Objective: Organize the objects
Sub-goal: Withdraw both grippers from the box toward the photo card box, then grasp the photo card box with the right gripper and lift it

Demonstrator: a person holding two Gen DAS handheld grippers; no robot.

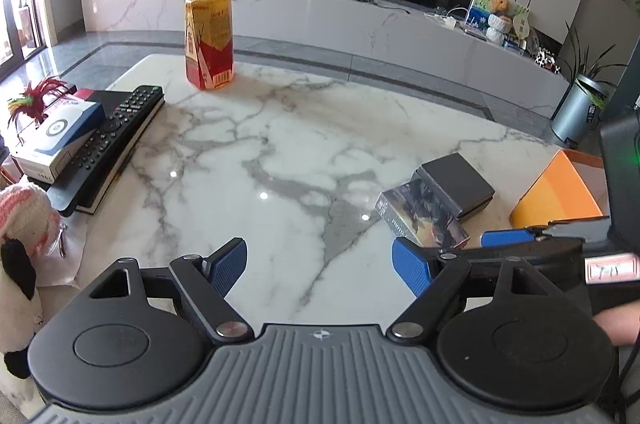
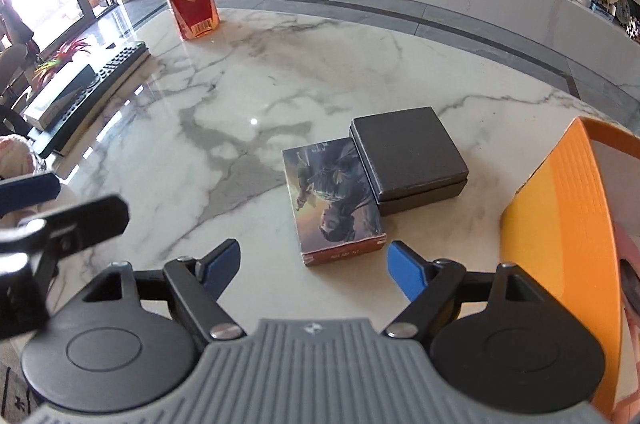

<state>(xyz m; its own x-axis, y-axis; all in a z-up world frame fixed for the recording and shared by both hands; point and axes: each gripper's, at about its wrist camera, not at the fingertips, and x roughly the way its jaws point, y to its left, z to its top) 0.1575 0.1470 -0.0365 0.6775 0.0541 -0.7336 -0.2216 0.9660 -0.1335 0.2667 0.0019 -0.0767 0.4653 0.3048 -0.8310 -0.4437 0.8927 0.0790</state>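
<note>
Here, both grippers are hovering over the near edge of a white, grey-veined marble table (image 1: 288,144). The left gripper (image 1: 320,266) is holding its blue-padded jaws wide apart, with only bare marble showing between them. The right gripper (image 2: 314,266) is likewise standing with its jaws apart and clamping nothing; the near end of a picture-printed card box (image 2: 334,200) is lying just beyond the gap between its fingertips.

That card box is lying flat towards the table's right side, and a dark grey lidded box (image 2: 408,156) is sitting just behind it, its left edge overlapping the card box's far right corner. An orange open box (image 2: 560,208) is standing at the right edge of the table, beside the right gripper; its contents cannot be made out.

Along the left edge, a black remote control (image 1: 120,128) is resting on a dark flat object, which cannot be identified further, and a white-and-blue carton (image 1: 56,140) is lying just beside it, with a red feathered item (image 1: 40,96) behind. A plush toy (image 1: 20,224) is sitting at the near left corner.

Towards the far edge, a bottle of amber drink (image 1: 209,32) with a white cap is standing upright, well apart from the boxes. Beyond the table, a marble media console (image 1: 360,20) is running along the wall.
</note>
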